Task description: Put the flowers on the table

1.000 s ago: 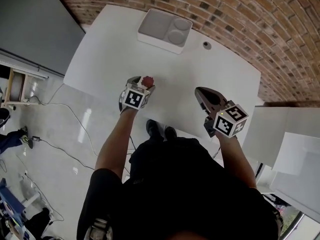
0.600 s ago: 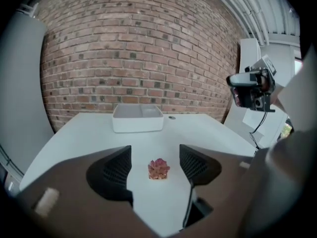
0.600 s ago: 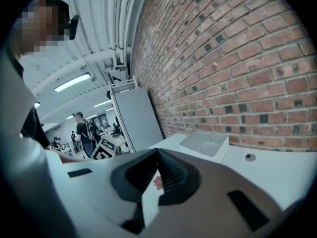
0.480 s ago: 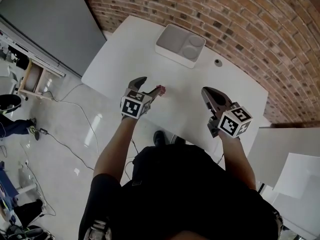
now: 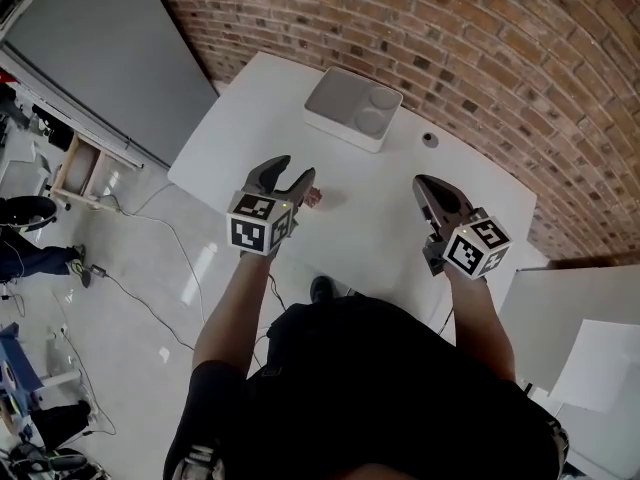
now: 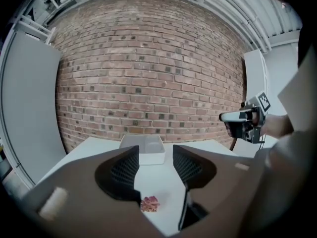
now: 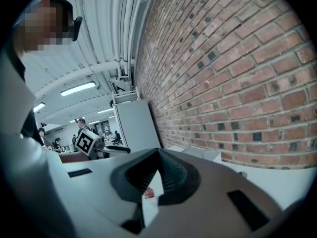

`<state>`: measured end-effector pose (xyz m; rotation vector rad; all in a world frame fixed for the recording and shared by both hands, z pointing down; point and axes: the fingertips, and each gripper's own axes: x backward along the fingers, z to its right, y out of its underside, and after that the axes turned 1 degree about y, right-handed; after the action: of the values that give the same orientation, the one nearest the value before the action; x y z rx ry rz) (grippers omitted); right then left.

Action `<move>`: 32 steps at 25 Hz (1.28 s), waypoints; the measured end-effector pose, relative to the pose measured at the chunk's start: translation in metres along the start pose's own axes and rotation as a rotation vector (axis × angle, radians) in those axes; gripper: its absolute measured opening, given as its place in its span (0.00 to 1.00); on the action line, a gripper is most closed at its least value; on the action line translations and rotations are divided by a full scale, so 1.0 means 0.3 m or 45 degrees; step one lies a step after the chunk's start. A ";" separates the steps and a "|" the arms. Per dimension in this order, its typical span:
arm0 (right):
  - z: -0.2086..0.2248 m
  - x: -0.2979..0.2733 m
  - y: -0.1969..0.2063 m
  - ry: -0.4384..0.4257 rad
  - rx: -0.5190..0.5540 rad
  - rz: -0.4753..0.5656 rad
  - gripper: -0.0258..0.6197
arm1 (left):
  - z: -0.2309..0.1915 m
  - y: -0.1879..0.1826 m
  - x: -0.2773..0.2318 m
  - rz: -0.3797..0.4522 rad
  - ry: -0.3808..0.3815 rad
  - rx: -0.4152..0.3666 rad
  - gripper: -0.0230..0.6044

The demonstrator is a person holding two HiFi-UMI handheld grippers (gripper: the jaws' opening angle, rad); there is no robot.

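The counter (image 5: 390, 203) had a smooth white top with a matt, faintly satin finish, and the white tray (image 5: 352, 108) on it looked like smooth matt plastic. The flower (image 5: 313, 198) was a crumpled pink thing, cloth or paper, too small to tell. On the right gripper (image 7: 157, 151), the fingers (image 7: 173, 175) were dark matt plastic with finely ribbed pads, set in a smooth pale grey shell. The brick wall (image 5: 470, 38) was rough and dull, with recessed mortar joints. The floor (image 5: 170, 268) was glossy and caught the light, and the person's black top (image 5: 370, 388) was matt cloth.
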<state>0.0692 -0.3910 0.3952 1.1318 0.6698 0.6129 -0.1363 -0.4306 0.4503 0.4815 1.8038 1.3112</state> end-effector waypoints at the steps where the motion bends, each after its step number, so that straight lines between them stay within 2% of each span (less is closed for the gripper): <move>1: 0.013 0.009 -0.007 0.004 0.006 0.007 0.05 | 0.008 -0.017 0.004 0.016 -0.006 0.003 0.38; 5: 0.047 0.040 -0.036 0.015 0.031 0.040 0.05 | 0.038 -0.066 0.012 0.073 -0.013 0.023 0.22; 10: 0.041 0.071 -0.060 -0.002 0.069 0.081 0.05 | 0.064 -0.090 0.012 0.111 -0.024 0.042 0.15; 21: 0.008 0.094 -0.065 -0.044 0.126 0.080 0.05 | 0.104 -0.121 0.005 0.142 -0.010 0.028 0.11; 32: 0.006 0.088 -0.039 -0.056 0.103 0.068 0.05 | 0.103 -0.118 0.006 0.139 -0.014 0.021 0.09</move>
<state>0.0892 -0.3762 0.3803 1.2386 0.6328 0.6084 -0.1068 -0.4245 0.4140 0.6026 1.8022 1.3658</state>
